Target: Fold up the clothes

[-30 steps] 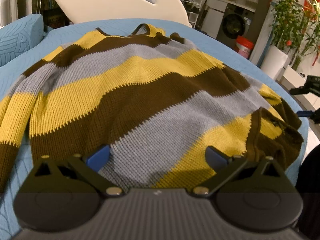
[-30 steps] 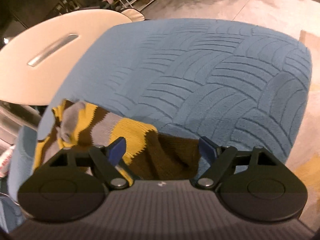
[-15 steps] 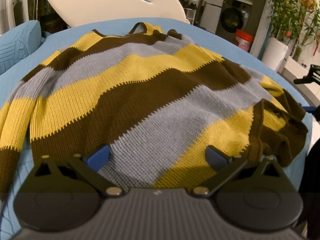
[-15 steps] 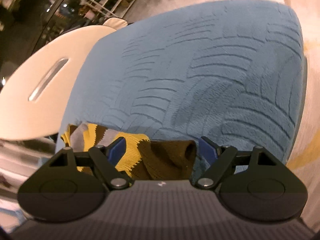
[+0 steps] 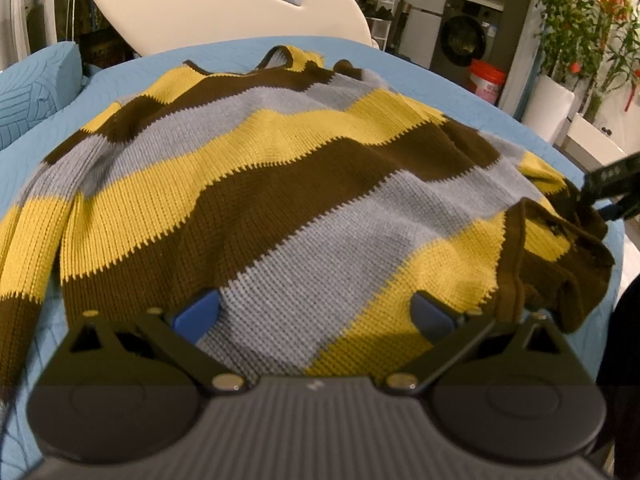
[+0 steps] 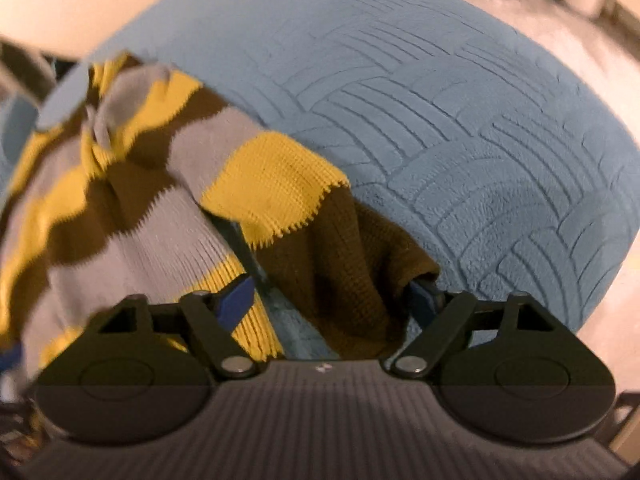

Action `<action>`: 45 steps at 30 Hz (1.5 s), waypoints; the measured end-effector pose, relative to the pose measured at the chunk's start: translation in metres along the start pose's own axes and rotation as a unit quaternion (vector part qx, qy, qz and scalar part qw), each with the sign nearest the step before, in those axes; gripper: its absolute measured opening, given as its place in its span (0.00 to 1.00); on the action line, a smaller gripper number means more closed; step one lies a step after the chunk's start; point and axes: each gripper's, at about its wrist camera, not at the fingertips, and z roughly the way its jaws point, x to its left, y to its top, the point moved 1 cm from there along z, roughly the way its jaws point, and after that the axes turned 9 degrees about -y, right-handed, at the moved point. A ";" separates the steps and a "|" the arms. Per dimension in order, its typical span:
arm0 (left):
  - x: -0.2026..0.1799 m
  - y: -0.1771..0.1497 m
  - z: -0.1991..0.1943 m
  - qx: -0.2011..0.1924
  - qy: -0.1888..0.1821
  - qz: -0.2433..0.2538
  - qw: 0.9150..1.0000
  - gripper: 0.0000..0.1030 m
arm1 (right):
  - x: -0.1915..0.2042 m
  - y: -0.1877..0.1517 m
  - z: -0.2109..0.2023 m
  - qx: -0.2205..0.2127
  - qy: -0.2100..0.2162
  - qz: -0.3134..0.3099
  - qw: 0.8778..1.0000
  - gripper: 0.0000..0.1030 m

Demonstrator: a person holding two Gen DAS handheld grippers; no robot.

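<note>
Since a second ago our right gripper [image 6: 332, 300] has swung so that far more of the striped sweater [image 5: 280, 200] fills its view, the sleeve now draped between its jaws, while our left view has changed little. We find the sweater spread flat across the blue quilted bed cover [image 5: 420, 68], neckline at the far edge, hem at the near edge, its long axis running away from our left gripper [image 5: 316, 312]. Our left gripper hovers over the hem with jaws wide apart, holding nothing. Our right gripper's jaws also stand wide; brown sleeve cloth [image 6: 340, 248] lies across the gap and over the right finger, but we cannot tell that it is gripped. In the left view the bunched right sleeve [image 5: 552, 248] sits at the right edge of the cover, nearest our right gripper [image 5: 612, 188]. We judge the coming move to be carrying that sleeve inward, leftward across the body.
</note>
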 end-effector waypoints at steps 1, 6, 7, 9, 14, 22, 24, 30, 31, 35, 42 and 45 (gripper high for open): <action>0.000 0.000 0.000 0.000 0.000 0.000 1.000 1.00 | -0.002 -0.001 -0.001 0.000 -0.003 0.003 1.000 0.47; -0.001 0.000 0.000 0.000 0.000 0.001 1.000 1.00 | -0.014 -0.005 -0.009 0.003 -0.017 0.015 1.000 0.23; -0.001 0.000 0.000 0.000 0.000 0.001 1.000 1.00 | -0.017 -0.006 -0.010 0.004 -0.018 0.018 1.000 0.23; -0.001 0.000 0.001 0.000 0.001 0.001 1.000 1.00 | -0.025 -0.009 -0.013 0.015 -0.013 0.028 0.999 0.24; -0.002 0.001 0.001 0.001 0.001 0.001 1.000 1.00 | -0.036 -0.011 -0.013 0.032 -0.013 0.074 0.997 0.56; -0.005 0.001 0.003 0.003 0.008 0.006 1.000 1.00 | -0.039 -0.021 -0.049 -0.100 0.001 0.110 0.989 0.60; -0.005 0.001 0.003 0.003 0.008 0.007 1.000 1.00 | -0.030 -0.021 -0.049 -0.101 0.031 0.081 0.991 0.66; -0.001 0.002 0.000 0.004 0.002 -0.001 1.000 1.00 | 0.011 -0.018 -0.016 0.026 -0.003 -0.057 0.998 0.71; -0.001 0.002 0.000 0.005 0.001 -0.003 1.000 1.00 | 0.011 -0.017 -0.015 0.041 -0.013 -0.065 0.997 0.71; 0.002 0.005 -0.002 0.008 -0.007 -0.017 1.000 1.00 | -0.009 -0.019 -0.012 0.106 -0.023 -0.066 0.992 0.80; 0.013 0.014 -0.001 -0.001 -0.021 -0.050 0.999 1.00 | -0.026 0.000 -0.055 -0.030 -0.033 -0.049 0.998 0.80; 0.020 0.016 -0.003 -0.009 -0.035 -0.079 0.996 1.00 | 0.012 0.007 -0.049 -0.062 -0.026 -0.139 0.988 0.80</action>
